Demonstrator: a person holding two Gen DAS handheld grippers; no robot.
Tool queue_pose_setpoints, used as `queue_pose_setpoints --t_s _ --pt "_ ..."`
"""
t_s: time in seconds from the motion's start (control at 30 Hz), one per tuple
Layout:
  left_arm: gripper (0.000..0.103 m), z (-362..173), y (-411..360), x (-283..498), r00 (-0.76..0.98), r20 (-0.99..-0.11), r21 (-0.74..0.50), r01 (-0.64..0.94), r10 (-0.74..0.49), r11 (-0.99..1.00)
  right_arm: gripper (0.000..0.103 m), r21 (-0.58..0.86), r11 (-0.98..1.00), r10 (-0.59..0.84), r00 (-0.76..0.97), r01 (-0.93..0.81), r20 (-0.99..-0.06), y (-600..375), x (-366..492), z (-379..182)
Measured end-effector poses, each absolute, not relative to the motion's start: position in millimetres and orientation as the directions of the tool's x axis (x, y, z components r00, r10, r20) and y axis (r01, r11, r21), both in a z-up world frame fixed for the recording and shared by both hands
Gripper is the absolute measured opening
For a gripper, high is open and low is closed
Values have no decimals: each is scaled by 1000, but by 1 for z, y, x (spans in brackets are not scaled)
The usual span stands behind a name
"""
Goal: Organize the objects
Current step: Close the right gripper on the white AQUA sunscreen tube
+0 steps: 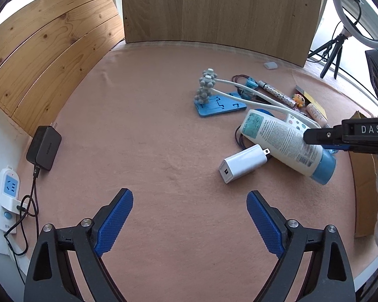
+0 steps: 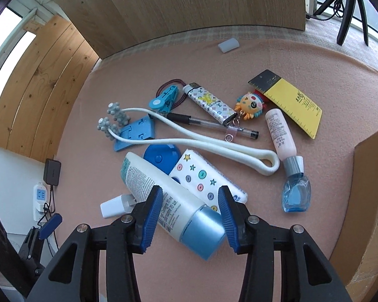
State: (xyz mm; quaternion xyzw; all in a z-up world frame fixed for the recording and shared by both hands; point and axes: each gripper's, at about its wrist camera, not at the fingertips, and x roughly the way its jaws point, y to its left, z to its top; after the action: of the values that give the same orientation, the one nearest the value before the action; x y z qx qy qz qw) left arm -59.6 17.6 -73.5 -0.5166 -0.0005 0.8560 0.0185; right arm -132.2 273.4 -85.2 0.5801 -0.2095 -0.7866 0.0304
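Charger touching tube, remote alongside

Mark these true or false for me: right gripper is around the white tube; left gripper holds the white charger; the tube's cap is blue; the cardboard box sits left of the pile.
1. The right gripper has its jaws either side of the white tube, near the blue cap. True.
2. The left gripper holds the white charger. False: it is open and holds nothing; the charger lies on the mat.
3. The tube's cap is blue. True.
4. The cardboard box sits left of the pile. False: it is on the right.
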Motion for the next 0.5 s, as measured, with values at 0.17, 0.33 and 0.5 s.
queue_pose_setpoints --t_s 0.17,0.33,0.5 --pt "94 -81 24 -59 -452 -891 -15 -64 43 -998 37 381 -905 -318 -295 -189 -901 259 -110 -98" --pt "94 -92 28 -58 -421 -904 -43 -93 78 -995 35 400 -896 -342 -273 -195 -899 251 -91 -115" --pt "94 -94 31 -55 -422 -901 -50 -128 100 -991 31 498 -846 -452 -239 -191 -860 246 -73 -129"
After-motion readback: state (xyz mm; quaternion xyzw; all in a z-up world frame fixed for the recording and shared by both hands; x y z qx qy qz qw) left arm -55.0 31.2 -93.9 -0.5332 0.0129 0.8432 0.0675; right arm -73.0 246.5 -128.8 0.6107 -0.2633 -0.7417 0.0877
